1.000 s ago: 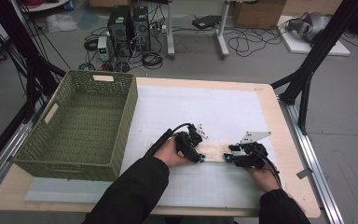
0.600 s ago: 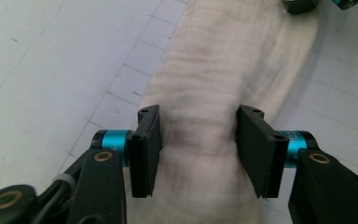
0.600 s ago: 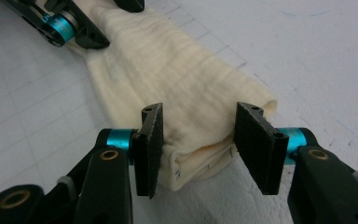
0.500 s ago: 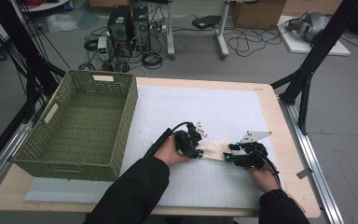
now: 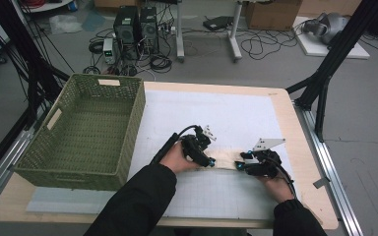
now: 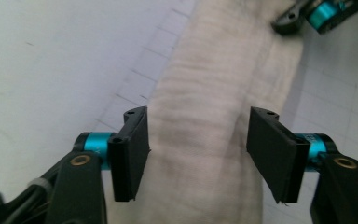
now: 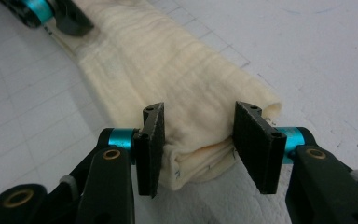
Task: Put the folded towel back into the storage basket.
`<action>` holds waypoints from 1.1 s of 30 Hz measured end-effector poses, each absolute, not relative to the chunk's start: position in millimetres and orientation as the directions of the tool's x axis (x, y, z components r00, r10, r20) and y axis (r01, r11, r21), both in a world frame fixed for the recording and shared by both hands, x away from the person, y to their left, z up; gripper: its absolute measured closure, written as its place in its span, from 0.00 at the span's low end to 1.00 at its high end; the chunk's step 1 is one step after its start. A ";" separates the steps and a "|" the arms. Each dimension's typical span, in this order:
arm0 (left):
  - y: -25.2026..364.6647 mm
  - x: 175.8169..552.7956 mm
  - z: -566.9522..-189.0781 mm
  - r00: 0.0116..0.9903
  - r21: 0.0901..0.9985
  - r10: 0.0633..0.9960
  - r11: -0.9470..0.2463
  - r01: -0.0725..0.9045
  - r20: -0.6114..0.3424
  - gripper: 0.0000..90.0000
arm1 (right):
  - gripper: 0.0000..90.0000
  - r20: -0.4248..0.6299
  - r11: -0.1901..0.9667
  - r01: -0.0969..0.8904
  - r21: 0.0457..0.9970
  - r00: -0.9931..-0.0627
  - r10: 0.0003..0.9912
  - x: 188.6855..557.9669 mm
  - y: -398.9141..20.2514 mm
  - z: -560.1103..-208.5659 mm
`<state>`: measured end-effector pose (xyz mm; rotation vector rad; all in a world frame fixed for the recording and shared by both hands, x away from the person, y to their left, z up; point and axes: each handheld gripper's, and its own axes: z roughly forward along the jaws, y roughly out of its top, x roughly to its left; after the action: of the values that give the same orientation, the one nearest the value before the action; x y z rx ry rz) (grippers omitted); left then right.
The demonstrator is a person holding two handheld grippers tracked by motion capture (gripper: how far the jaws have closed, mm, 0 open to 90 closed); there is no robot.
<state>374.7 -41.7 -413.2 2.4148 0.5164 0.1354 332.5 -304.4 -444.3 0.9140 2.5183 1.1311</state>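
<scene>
Seen from above, the folded cream cloth (image 5: 225, 158) lies on the white mat on the table (image 5: 295, 128), its ends hidden under both tongs. The left tongs (image 5: 207, 162) have just been opening; in the left gripper view the pads stand wide apart, astride the cloth (image 6: 205, 140) without pressing it. The right tongs (image 7: 198, 144) are clamped on the folded end of the cloth (image 7: 186, 116). A green wicker basket (image 5: 128, 123) stands well to the left

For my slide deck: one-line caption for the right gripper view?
Right gripper clamps the end of a folded cream cloth on the gridded mat.
</scene>
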 end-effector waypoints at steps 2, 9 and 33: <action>-45.9 375.1 -412.8 0.922 0.598 0.387 -0.740 0.309 0.002 0.39 | 0.59 0.044 0.505 0.448 0.737 -0.778 0.627 332.8 -304.6 -444.3; -56.8 372.5 -425.2 0.945 0.560 0.323 -0.775 0.291 -0.044 0.32 | 0.59 0.049 0.504 0.452 0.736 -0.778 0.626 332.8 -305.4 -444.3; -57.8 371.1 -423.3 0.933 0.558 0.356 -0.786 0.268 0.053 0.64 | 0.57 0.038 0.504 0.447 0.739 -0.775 0.631 332.0 -303.8 -443.5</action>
<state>371.1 -57.8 -423.3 2.5217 0.4438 0.2082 332.0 -303.8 -443.5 0.9177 2.5116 1.1301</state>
